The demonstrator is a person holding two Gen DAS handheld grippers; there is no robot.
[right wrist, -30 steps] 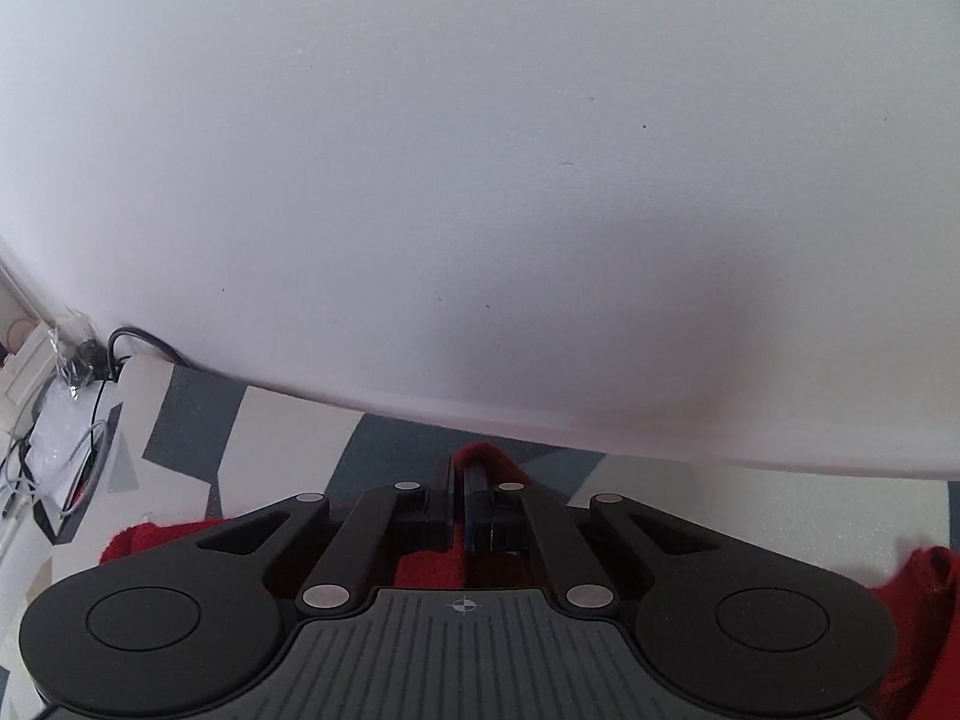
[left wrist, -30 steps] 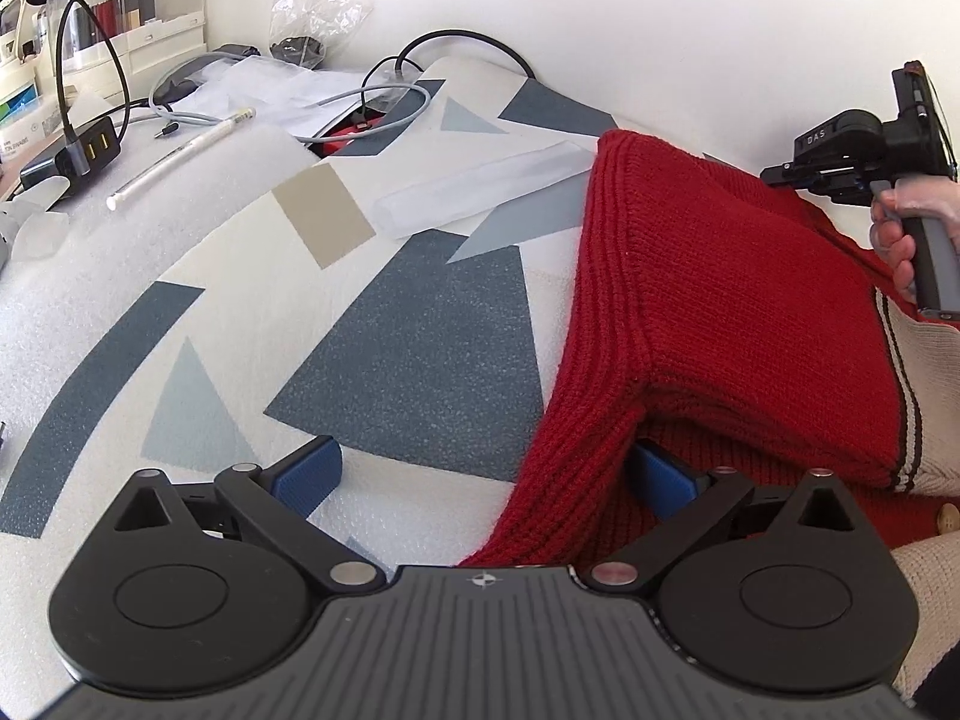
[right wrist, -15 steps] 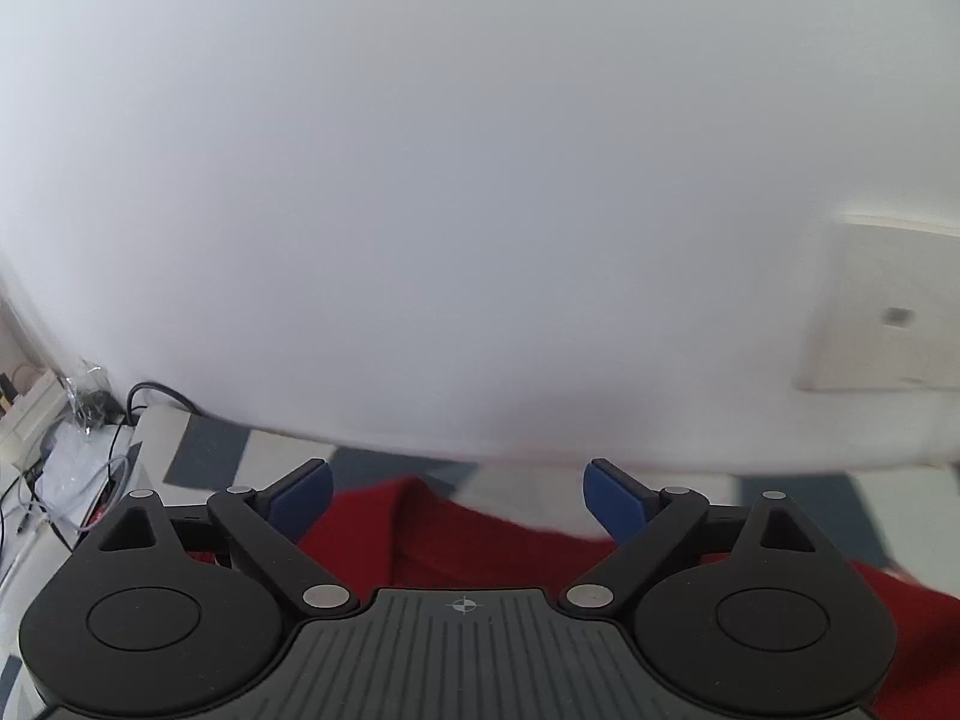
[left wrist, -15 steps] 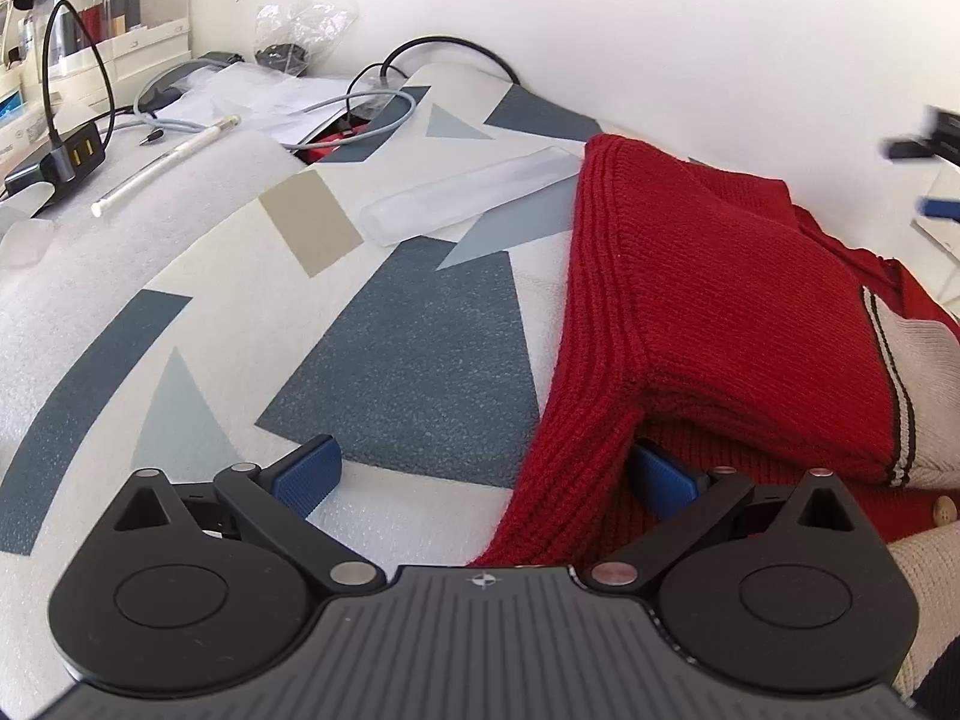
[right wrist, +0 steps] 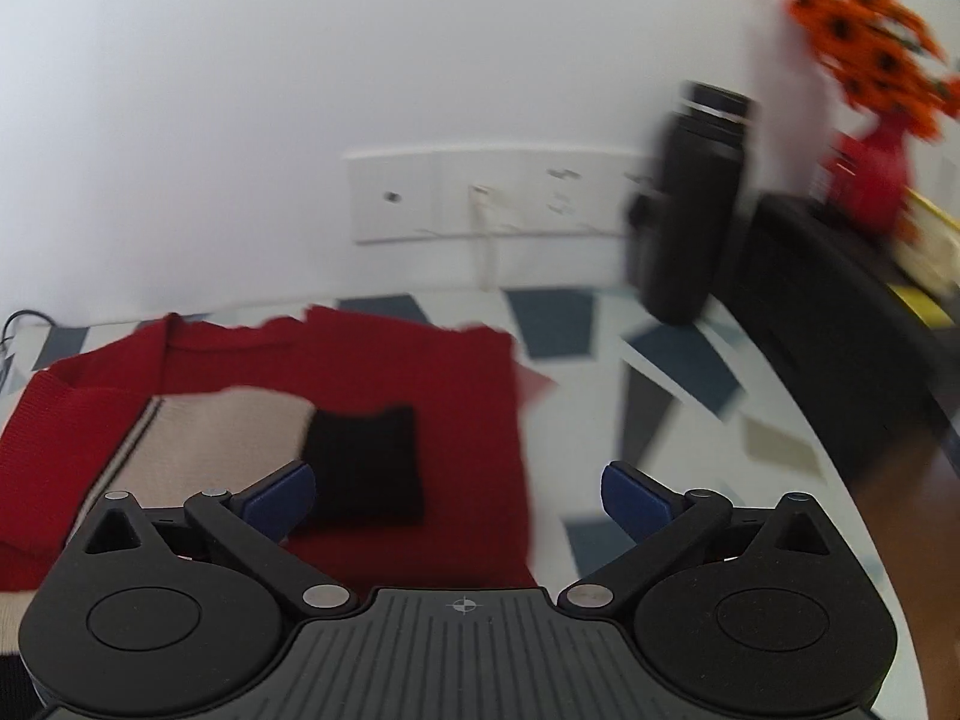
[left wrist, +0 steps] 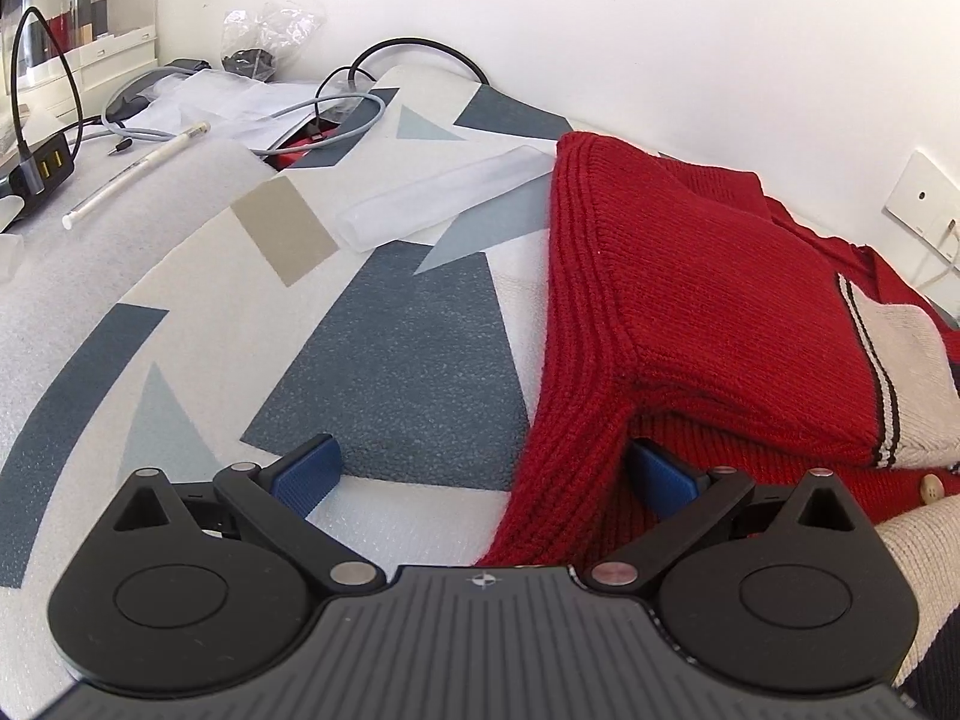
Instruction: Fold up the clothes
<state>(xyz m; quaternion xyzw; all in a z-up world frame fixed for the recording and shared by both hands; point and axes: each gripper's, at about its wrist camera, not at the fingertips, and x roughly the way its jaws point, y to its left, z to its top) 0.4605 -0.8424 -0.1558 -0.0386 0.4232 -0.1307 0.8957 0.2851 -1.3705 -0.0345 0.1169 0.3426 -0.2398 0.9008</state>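
Left wrist view: left gripper with jaws spread wide. Red knit sweater lies ahead and to the right of the tool on the patterned table cover. A ribbed red corner of the sweater hangs down into the gap between the fingers, close against the right blue pad; the left pad sits clear of the fabric, over bare cover. Neither pad can be seen pressing the knit. A cream sleeve with dark stripes is folded across the sweater at far right, with a button just beyond the right finger's linkage.

Only this view shows the clutter far ahead-left: a clear plastic strip just left of the sweater's far edge, a grey cable, a white stick, a black charger block, a crumpled plastic bag. None lies between tool and sweater.

Right wrist view (blurred): right gripper, jaws having just been opening, now fully apart with nothing between them. The sweater lies flat ahead and to the left, below the fingers; its black cuff sits just beyond the left pad. The right pad is over bare cover.

Only this view shows the wall socket plate straight ahead, a black bottle ahead-right, and a red vase with orange flowers far right.
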